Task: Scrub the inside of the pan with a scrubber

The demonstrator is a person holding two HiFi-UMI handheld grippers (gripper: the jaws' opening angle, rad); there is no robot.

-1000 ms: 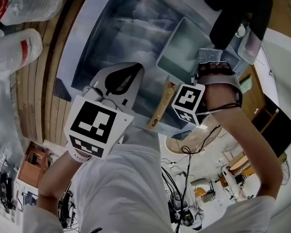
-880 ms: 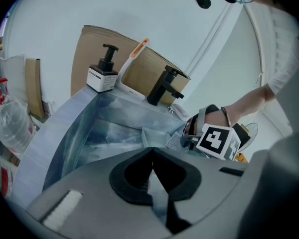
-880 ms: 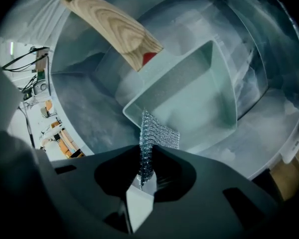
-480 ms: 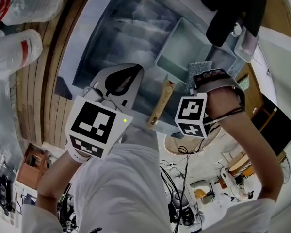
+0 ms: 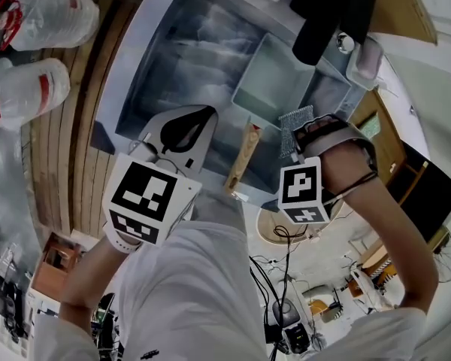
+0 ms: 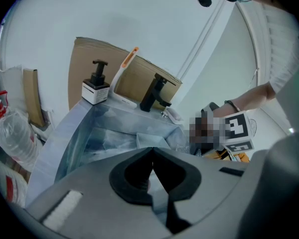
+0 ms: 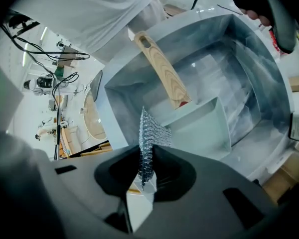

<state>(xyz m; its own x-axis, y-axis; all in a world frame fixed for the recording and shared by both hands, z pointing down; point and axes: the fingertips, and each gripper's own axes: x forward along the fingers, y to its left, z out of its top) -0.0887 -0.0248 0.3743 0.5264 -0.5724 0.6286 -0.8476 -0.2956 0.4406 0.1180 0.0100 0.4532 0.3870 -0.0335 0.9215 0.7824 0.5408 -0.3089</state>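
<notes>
A pale green square pan [image 5: 274, 81] with a wooden handle [image 5: 243, 155] lies in the steel sink [image 5: 180, 43], its handle pointing toward me over the near rim. My right gripper [image 5: 301, 130] hovers just right of the handle, at the pan's near corner, shut on a grey mesh scrubber [image 5: 295, 120]. In the right gripper view the scrubber [image 7: 149, 133] stands on edge between the jaws of the right gripper [image 7: 145, 151], above the pan [image 7: 204, 128] and handle [image 7: 162, 68]. My left gripper [image 5: 199, 115] hangs over the sink left of the handle. The left gripper [image 6: 152, 151] is shut and empty.
A black faucet [image 5: 331, 17] overhangs the sink's far right corner. In the left gripper view a soap dispenser [image 6: 95, 86] and an orange-tipped brush [image 6: 124, 71] stand behind the sink against cardboard. Filled plastic bags [image 5: 37, 13] lie on the wooden boards at the left.
My right gripper has drawn back toward me with the scrubber, from the pan's right side to beside the handle. The left gripper has barely moved.
</notes>
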